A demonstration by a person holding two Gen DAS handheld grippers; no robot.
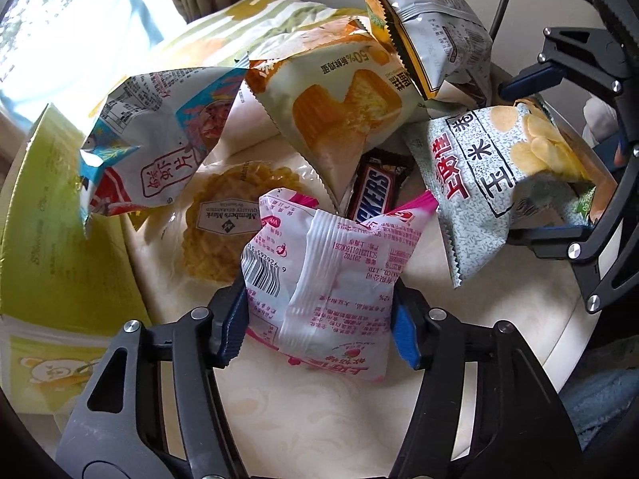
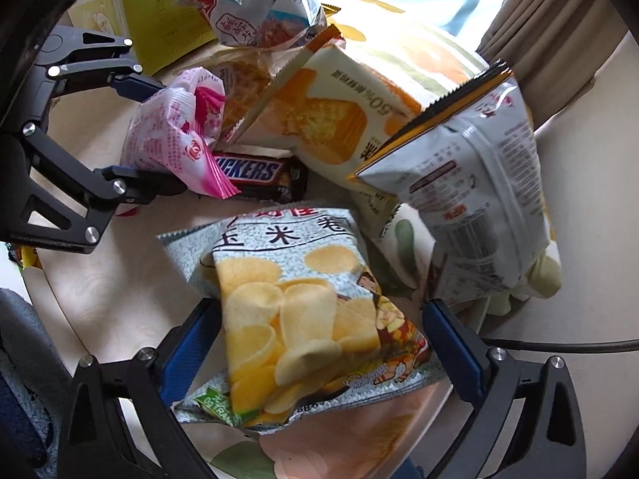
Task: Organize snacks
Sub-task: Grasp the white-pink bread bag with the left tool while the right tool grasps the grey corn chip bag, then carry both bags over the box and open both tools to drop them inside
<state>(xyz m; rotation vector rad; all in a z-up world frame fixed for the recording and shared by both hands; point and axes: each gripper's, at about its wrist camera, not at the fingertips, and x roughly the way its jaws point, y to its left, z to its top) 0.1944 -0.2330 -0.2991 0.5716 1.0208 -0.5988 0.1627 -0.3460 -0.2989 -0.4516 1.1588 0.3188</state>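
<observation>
On the desk (image 1: 499, 319), at the near edge of the snack heap, the pink packet (image 1: 319, 291) is pinched by the left hand-held gripper (image 1: 319, 319); the chip bag (image 2: 303, 311) is straddled, ungripped, by the spread right hand-held gripper (image 2: 319, 355); lifting clear is judged next

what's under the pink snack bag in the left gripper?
The far edge of the pink snack bag overlaps one end of the Snickers bar; elsewhere the cream tabletop shows. Directly beneath the bag is hidden.

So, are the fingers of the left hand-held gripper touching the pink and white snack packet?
Touching. In the left wrist view both blue fingers of the left hand-held gripper press against the sides of the pink and white snack packet, with no gap visible.
</observation>
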